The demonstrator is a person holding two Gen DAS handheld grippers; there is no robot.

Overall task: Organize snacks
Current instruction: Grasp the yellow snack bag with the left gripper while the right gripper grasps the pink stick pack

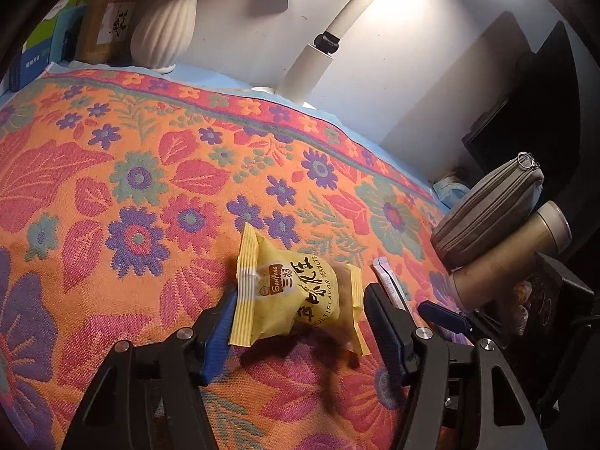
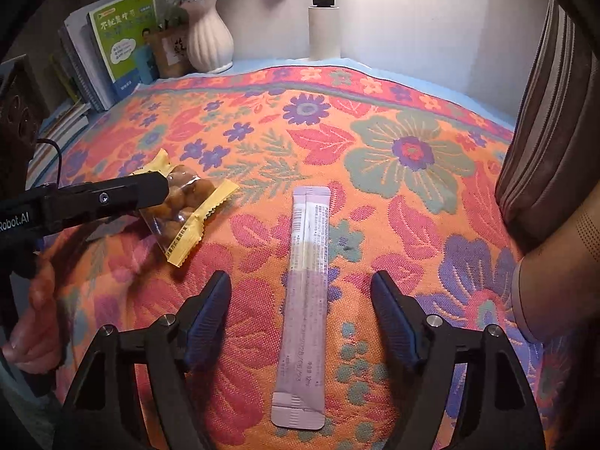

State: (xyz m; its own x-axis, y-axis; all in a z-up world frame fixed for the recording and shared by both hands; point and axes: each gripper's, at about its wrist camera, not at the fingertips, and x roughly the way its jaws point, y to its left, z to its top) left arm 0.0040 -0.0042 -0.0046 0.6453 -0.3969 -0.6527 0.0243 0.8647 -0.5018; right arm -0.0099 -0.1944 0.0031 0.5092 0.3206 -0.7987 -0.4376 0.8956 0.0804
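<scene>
A yellow peanut packet (image 1: 296,296) hangs tilted between the fingers of my left gripper (image 1: 300,296), just over the floral cloth (image 1: 131,187). Its crimped left end leans on the left finger (image 1: 221,311), and the right finger stands clear of it, so the jaws are open. The right wrist view shows the same packet (image 2: 183,206) beside a black finger (image 2: 146,189) of the left gripper. A long pink stick sachet (image 2: 303,292) lies flat on the cloth between the fingers of my right gripper (image 2: 300,281), which is open and not touching it. That sachet (image 1: 390,281) also shows in the left wrist view.
A white ribbed vase (image 2: 208,37), books (image 2: 120,41) and a white lamp post (image 2: 324,26) line the back wall. A grey zip pouch (image 1: 487,213) and a gold flask (image 1: 513,258) sit on the right. A hand (image 2: 33,318) holds the left gripper.
</scene>
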